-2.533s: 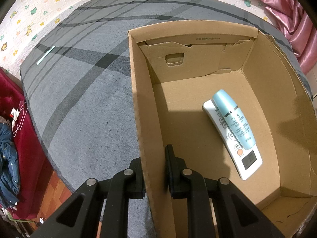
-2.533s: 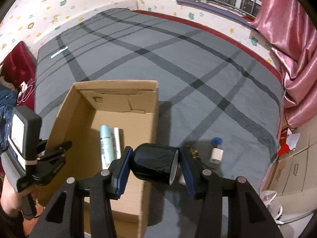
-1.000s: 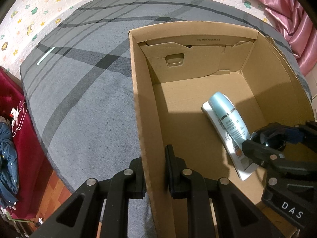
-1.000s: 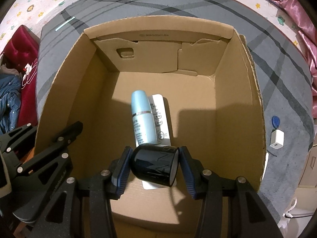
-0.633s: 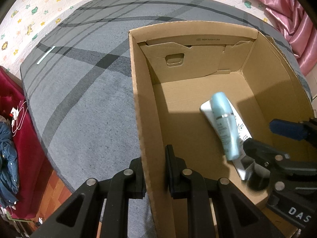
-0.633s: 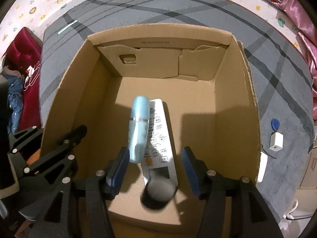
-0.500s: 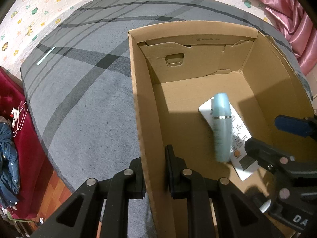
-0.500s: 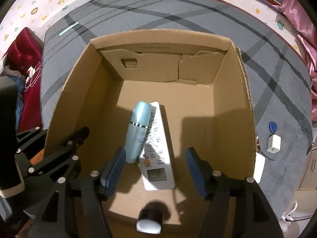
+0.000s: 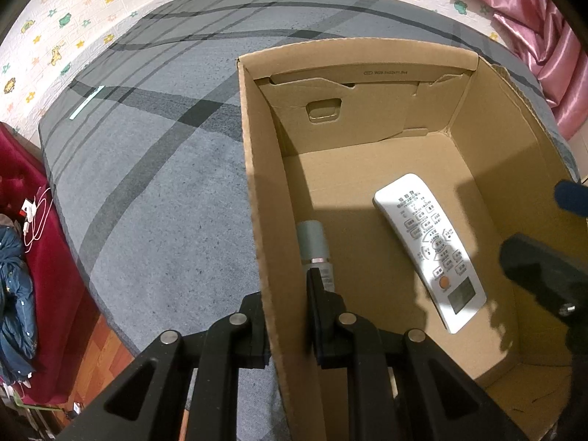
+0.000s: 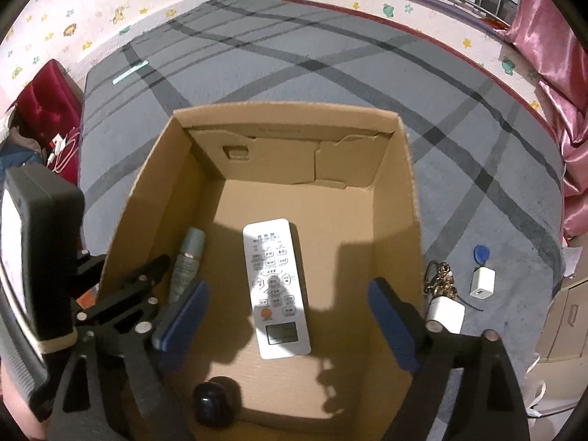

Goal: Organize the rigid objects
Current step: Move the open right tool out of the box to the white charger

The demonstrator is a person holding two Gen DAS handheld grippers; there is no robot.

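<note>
**Box wall pinned while the dark cup lies released on the floor of the box**

The cardboard box (image 10: 400, 198) is steadied on the grey striped rug (image 10: 330, 58) by the left gripper (image 9: 284, 316), whose jaws are clamped narrow on the box's left wall, one finger outside and one inside. That grip is judged to be there so the light carton is not shifted as things are dropped in.

The right gripper (image 10: 290, 312) is held above the box, its blue-padded jaws opening wide, and nothing is seen between them. Below it, at the near edge of the box floor, a dark rounded cup (image 10: 215, 404) is lying free, apart from both pads.

A white remote control (image 10: 275, 286) is laid flat in the middle of the floor, display end nearest. A pale blue bottle (image 10: 187, 264) is lodged along the left wall, just beside the left gripper's inner finger; a round bottle is likely to settle against a wall.

Outside, on the rug by the right wall, a white charger block (image 10: 446, 314), a bunch of keys (image 10: 439, 279) and a small white adapter with a blue tag (image 10: 482, 275) are left unpacked, so the sorting is judged unfinished.
</note>
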